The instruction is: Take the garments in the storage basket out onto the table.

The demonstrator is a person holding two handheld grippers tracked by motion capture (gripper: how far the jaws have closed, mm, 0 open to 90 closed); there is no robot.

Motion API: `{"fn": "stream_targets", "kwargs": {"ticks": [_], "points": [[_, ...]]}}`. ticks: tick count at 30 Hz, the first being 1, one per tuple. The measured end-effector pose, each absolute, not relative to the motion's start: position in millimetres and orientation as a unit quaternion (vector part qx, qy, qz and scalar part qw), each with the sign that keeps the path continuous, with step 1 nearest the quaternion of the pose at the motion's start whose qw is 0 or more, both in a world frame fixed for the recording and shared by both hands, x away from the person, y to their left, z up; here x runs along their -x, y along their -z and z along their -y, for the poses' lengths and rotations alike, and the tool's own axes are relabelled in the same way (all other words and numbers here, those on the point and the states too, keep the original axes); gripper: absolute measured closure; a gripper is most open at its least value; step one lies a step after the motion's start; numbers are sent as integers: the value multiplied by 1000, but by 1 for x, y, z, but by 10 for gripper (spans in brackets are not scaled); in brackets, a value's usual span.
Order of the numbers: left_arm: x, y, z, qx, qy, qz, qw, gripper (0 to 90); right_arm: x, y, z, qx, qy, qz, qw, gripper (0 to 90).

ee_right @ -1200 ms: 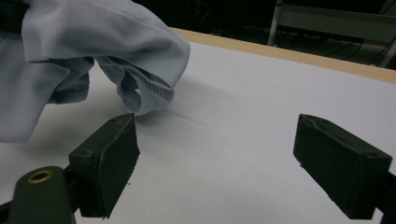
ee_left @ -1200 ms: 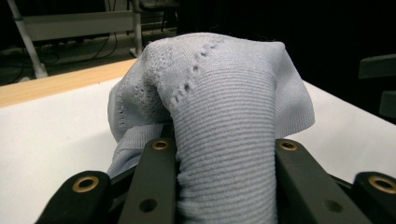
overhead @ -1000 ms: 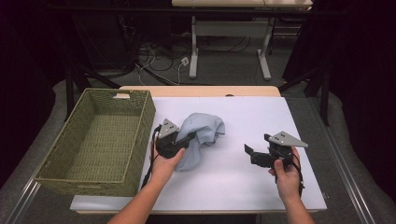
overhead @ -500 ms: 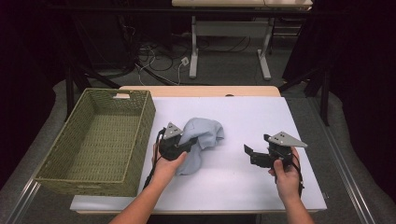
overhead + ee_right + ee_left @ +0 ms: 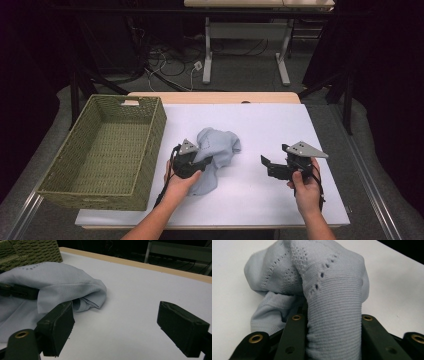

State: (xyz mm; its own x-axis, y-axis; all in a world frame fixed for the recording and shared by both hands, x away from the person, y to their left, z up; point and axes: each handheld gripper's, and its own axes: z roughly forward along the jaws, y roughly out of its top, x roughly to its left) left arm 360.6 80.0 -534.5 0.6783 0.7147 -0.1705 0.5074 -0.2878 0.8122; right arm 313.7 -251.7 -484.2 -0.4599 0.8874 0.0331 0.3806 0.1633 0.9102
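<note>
A light blue knitted cloth (image 5: 220, 144) lies bunched on the white table top (image 5: 260, 200), left of the middle. My left gripper (image 5: 204, 163) reaches it from the left and is shut on a fold of it. In the left gripper view that ribbed fold (image 5: 334, 315) rises between the two black jaws of the left gripper (image 5: 332, 340). My right gripper (image 5: 266, 165) is held over the table's right part, pointing left toward the cloth, open with nothing in it. In the right gripper view, the right gripper (image 5: 117, 326) has its pads wide apart, and the cloth (image 5: 62, 285) lies beyond its left pad.
A woven green basket (image 5: 156, 131) stands at the table's left edge, close beside the left hand; its corner also appears in the right gripper view (image 5: 30, 250). Table legs and cables lie on the floor beyond the far edge.
The left gripper has shifted slightly toward the person with the cloth in it, and the cloth has bunched up a little. The right gripper has stayed put.
</note>
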Motion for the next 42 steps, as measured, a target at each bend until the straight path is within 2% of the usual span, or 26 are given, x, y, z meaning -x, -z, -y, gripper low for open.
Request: {"fn": "stream_targets", "kwargs": {"ticks": [8,14,23,28,32,42], "points": [[-359,540,-80,-792,-106,-387,460,694,-314,484,251,-444,-470,-713,270,137],[-358,541,-81,-792,-102,-387,461,642,-314,484,251,-444,-469,-714,270,137],[-356,541,-83,-785,-88,-401,464,488,-314,485,251,-444,-469,-714,270,137],[-355,540,-85,-791,-82,-392,462,455,-314,485,251,-446,-468,-715,267,137],[-353,538,-86,-783,-70,-401,470,384,-314,485,250,-445,-469,-715,268,137],[-347,526,-92,-778,-91,-398,477,241,-314,485,250,-445,-469,-714,267,137]]}}
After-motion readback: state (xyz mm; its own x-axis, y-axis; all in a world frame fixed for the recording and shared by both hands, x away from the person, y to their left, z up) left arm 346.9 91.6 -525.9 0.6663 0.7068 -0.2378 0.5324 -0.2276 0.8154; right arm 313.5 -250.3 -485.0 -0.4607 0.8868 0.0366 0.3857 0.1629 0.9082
